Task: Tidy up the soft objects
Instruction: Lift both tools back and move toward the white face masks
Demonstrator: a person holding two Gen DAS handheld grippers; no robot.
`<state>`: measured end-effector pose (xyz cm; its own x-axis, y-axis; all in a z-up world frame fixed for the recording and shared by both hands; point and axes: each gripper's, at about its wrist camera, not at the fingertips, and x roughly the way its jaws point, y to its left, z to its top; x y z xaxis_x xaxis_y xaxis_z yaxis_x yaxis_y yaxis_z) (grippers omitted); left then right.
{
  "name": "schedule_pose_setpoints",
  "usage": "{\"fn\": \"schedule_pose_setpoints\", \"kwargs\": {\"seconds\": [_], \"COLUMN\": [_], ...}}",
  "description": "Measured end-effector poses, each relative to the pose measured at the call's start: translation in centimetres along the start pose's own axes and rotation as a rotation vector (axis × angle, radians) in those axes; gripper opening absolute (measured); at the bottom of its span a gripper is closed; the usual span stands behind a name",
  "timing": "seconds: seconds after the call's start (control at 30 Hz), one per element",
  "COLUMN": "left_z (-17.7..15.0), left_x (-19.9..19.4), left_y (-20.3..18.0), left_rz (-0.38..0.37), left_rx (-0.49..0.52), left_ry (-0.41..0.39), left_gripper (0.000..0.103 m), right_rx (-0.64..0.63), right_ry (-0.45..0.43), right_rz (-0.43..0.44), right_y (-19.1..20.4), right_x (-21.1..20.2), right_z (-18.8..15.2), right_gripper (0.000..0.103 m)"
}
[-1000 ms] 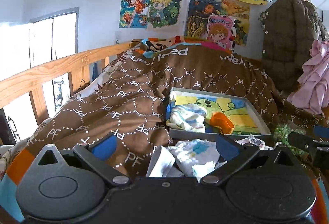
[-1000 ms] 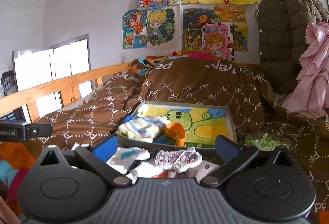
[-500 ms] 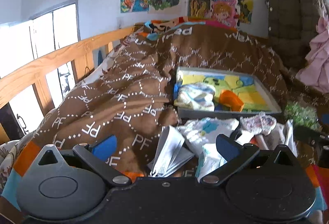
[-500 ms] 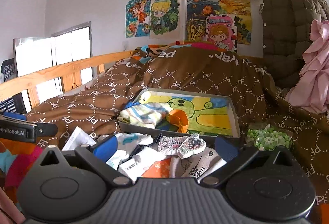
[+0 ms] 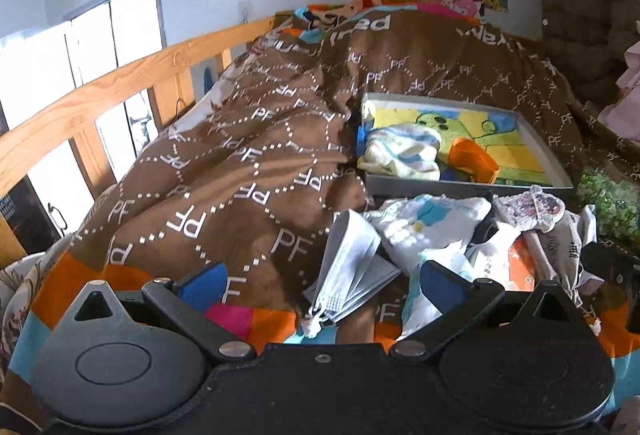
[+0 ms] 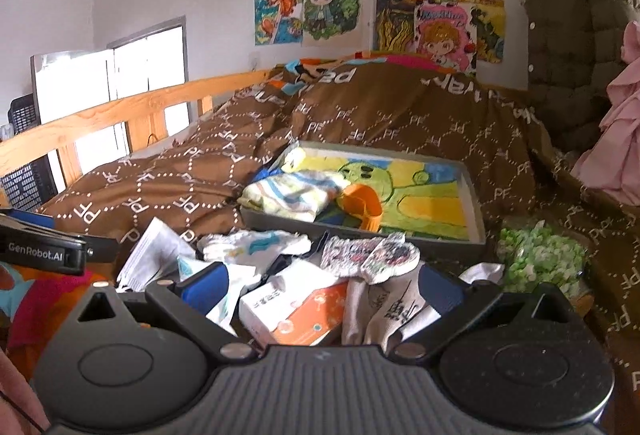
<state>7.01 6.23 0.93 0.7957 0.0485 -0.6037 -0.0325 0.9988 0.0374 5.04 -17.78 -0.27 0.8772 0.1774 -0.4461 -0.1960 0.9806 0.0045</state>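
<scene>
- Soft objects lie in a loose heap on the brown quilt with white dotted lettering (image 5: 248, 163), just in front of the shallow grey tray with a yellow-and-green cartoon lining (image 6: 478, 203).
- In the heap: a stack of pale blue face masks (image 5: 352, 263), a white cloth with blue patches (image 5: 432, 215), a speckled pink-and-white sock pair (image 6: 370, 253), grey-white socks with black print (image 6: 384, 309), and a white-and-orange carton (image 6: 296, 305).
- Already in the tray are a striped yellow, white and blue cloth bundle (image 6: 292, 193) and an orange cup-like piece (image 6: 362, 203).
- Left gripper (image 5: 320, 283) has its blue-padded fingers spread wide, holding nothing, low over the masks.
- Right gripper (image 6: 320, 283) is likewise spread and empty, above the carton and printed socks.
- Judging by this, the step in hand is choosing and approaching the next item from the heap.
- The next move likely calls for lowering onto a single item, pinching a thick fold so neighbours do not drag along, then carrying it to the tray's free right half.
</scene>
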Motion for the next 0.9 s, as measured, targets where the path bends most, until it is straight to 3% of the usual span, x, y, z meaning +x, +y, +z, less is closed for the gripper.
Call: {"fn": "schedule_pose_setpoints", "kwargs": {"seconds": [0.33,0.43,0.63,0.9], "left_z": [0.0,0.6,1.2,1.0], "left_x": [2.0,3.3,5.0,7.3], "left_y": [0.3,-0.3,-1.8,-0.6], "left_rz": [-0.009,-0.043,-0.12,-0.222], "left_rx": [0.001,0.092,0.413,0.449], "left_ry": [0.115,0.16,0.177,0.23], "left_gripper": [0.102,0.102,0.102,0.101], "right_rx": [-0.042,-0.064,-0.152,-0.369], "right_ry": [0.043,0.048,0.049,0.033], "right_rz": [0.02,0.026,0.064,0.1], "right_y": [0.7,1.0,2.3,4.8], "right_x": [1.3,2.2,3.5,4.9], "right_z": [-0.6,-0.8,-1.7,-3.2], "right_gripper": [0.103,0.103,0.103,0.103]}}
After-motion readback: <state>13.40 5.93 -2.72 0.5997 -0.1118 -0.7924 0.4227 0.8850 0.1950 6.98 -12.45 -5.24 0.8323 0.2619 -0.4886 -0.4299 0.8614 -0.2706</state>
